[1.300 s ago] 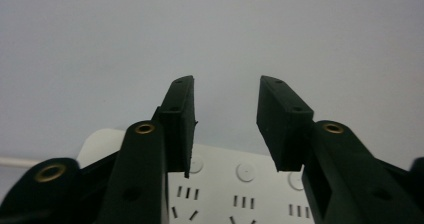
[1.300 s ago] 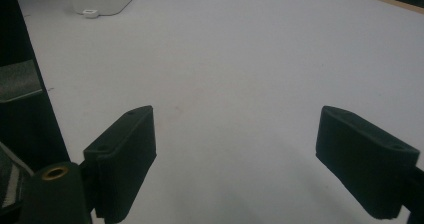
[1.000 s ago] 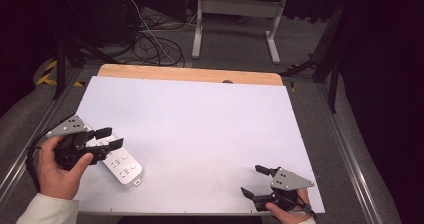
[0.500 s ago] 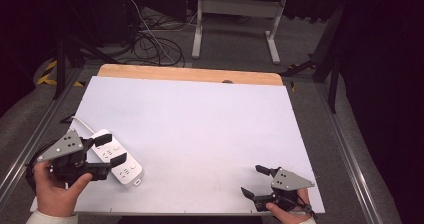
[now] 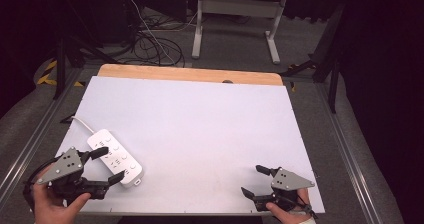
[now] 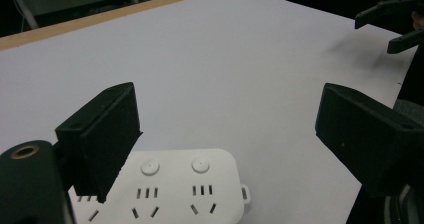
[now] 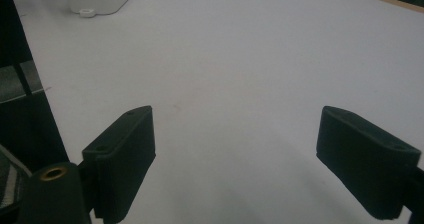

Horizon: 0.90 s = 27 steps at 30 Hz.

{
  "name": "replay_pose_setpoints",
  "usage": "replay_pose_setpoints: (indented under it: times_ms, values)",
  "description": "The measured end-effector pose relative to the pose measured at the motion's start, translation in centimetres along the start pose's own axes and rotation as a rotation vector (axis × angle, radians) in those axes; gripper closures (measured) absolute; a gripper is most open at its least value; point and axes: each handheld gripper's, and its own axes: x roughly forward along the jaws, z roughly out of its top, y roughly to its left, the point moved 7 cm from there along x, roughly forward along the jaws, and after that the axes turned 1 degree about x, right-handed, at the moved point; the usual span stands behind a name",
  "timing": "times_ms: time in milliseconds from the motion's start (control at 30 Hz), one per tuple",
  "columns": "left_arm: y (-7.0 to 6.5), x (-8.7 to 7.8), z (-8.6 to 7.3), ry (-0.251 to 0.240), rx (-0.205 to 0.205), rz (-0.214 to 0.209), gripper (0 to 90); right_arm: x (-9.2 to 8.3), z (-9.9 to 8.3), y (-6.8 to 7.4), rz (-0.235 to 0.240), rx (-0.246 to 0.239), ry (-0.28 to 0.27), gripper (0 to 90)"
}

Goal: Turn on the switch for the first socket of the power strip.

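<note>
- My left gripper (image 5: 106,165): jaws wide apart, just been opening; power strip (image 5: 115,157) lies between them, unpressed, at the table's (image 5: 210,124) near-left corner.
- My right gripper (image 5: 254,181): jaws apart, empty, resting near-right.

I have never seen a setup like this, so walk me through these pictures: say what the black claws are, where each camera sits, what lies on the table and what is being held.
There is no robot here. A person holds a hand tool in each hand, each with two black jaws: the left gripper and the right gripper.

One camera looks down from above the person's side of the table. The other two cameras ride on the grippers and look along their jaws.

On the white surface lies a white power strip with its cord, near the left edge.

Nothing is held. The left gripper's jaws have just been opening; they now stand wide with the strip's end between them, pads not pressing on it. The right gripper is open over bare table.
</note>
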Motion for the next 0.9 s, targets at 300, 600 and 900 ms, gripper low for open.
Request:
replay_pose_setpoints:
  times_ms: [300,600,900]
  values:
    - [-0.2,0.1,-1.9,0.023,-0.050,-0.029,10.9,-0.1,0.0,0.0,0.003,-0.004,0.001,16.3]
    - [-0.2,0.3,-3.6,0.056,-0.075,-0.037,10.8,-0.1,0.0,0.0,0.003,-0.007,0.003,16.0]
    - [-0.6,0.9,-5.0,0.121,-0.064,-0.013,11.6,-0.1,-0.2,0.0,0.005,-0.008,0.008,15.2]
